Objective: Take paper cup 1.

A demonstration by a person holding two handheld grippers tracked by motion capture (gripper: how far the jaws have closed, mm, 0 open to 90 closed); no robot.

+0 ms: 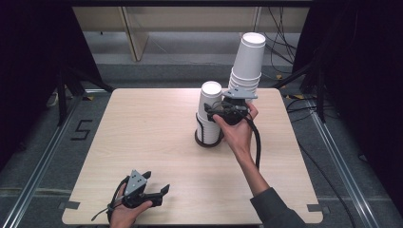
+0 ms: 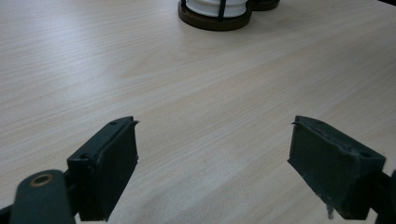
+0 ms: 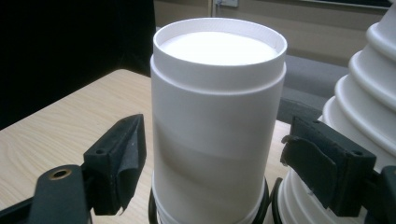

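Your left gripper [image 1: 151, 194] rests near the table's [image 1: 142, 133] front edge, jaws apart and empty; leave it parked. Your right gripper [image 3: 212, 165] straddles the upturned white cup stack [image 3: 217, 126] in its black holder [image 1: 208, 138] at mid-table, jaws spread, not clamping. Close squarely below the rim. Avoid the taller leaning stack [image 1: 246, 66] just beside; open room lies left.
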